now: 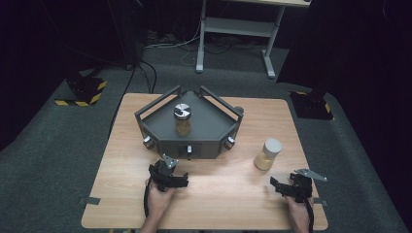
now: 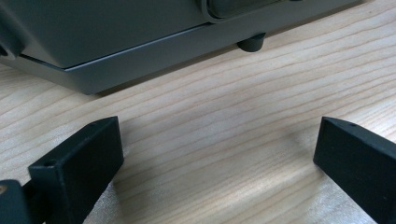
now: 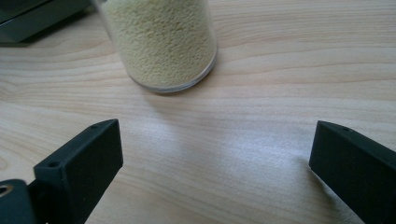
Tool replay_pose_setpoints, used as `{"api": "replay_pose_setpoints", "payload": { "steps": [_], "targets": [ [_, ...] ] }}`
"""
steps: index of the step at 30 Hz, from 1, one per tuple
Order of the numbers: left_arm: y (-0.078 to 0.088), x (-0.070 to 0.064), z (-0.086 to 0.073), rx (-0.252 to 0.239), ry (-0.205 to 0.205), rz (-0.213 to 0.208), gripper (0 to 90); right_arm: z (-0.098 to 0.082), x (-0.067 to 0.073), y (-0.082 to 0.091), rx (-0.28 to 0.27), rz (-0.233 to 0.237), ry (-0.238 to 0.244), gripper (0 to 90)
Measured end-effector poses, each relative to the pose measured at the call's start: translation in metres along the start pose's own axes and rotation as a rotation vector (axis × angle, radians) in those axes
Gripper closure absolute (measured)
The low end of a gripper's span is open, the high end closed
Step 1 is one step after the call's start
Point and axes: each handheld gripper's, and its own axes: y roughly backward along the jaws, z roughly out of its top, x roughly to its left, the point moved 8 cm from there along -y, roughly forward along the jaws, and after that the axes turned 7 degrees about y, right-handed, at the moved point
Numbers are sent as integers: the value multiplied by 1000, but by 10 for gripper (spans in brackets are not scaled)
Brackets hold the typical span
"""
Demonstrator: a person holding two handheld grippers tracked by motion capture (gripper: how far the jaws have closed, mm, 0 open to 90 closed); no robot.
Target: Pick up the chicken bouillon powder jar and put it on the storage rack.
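In the right gripper view we lose the top and lid of the jar (image 3: pixel 161 44), cut off by the upper edge, and in the left gripper view the grey tray stand (image 2: pixel 121 42) shows just its lower wall and one rubber foot. We see a second jar (image 1: pixel 183 119) with a silver lid standing inside that stand on the wooden table (image 1: pixel 218 189), well apart from the right gripper (image 1: pixel 278 185), with nothing between that gripper and its jar. The clear, white-capped jar of pale yellow grains stands upright on the table just ahead of the right gripper, whose jaws gape wide and hold nothing, and the left gripper (image 1: pixel 180 180) rests equally wide and empty-handed before the stand.
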Motion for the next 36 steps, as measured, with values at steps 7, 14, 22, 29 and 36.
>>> {"api": "replay_pose_setpoints", "payload": {
  "steps": [7, 14, 22, 29, 36],
  "targets": [
    [0, 0, 0, 0, 0, 1, 14, 4, 12, 0, 5, -6, 48, 34],
    [0, 0, 0, 0, 1, 1, 15, 20, 24, -4, 2, 17, 100, 43],
    [0, 0, 0, -1, 1, 1, 16, 42, 33, -14, 1, 26, 129, 52],
    [0, 0, 0, -1, 2, 2, 19, 62, 38, -24, -13, 16, 139, 76],
    [0, 0, 0, -2, 2, 2, 20, 73, 40, -30, -33, -18, 124, 103]
  ]
}}
